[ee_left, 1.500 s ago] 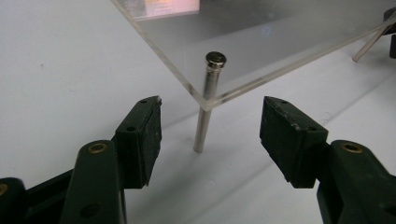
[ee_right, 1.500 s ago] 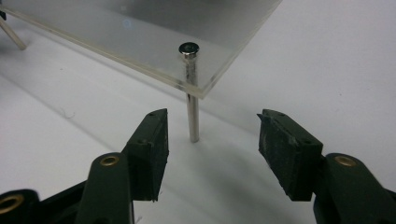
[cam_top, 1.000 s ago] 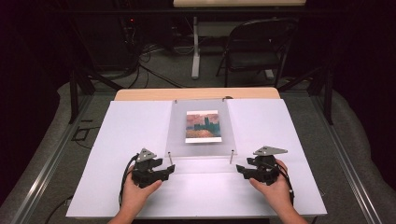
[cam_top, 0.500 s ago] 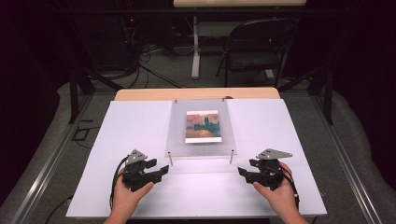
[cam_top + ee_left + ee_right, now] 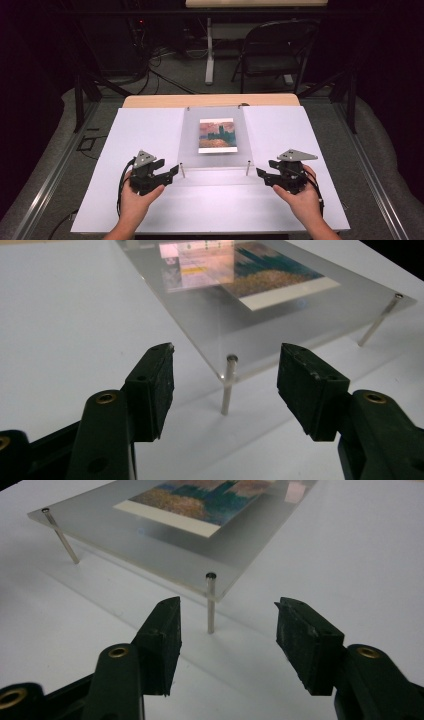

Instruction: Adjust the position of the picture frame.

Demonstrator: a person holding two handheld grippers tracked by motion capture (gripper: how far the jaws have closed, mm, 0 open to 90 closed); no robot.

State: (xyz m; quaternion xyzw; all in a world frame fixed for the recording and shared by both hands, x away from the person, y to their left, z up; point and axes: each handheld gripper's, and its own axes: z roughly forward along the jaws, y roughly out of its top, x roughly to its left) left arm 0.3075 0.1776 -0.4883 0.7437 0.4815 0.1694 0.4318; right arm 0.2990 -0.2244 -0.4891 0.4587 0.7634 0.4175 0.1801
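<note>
Two tools released: left tool (image 5: 172, 171) just short of the plate's (image 5: 190, 135) near-left pin (image 5: 228, 385), right tool (image 5: 261, 173) facing the near-right pin (image 5: 211, 603), no contact.

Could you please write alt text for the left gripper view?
The left hand-held gripper, jaws open, faces the near corner post of a clear acrylic frame raised on thin metal posts above a white table, with a painting print under it.

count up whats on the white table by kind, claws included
clear panel: 1
picture under the panel: 1
metal legs seen, near left and near right: 2
claws, left claw and right claw, both open: 2
total: 6
</note>
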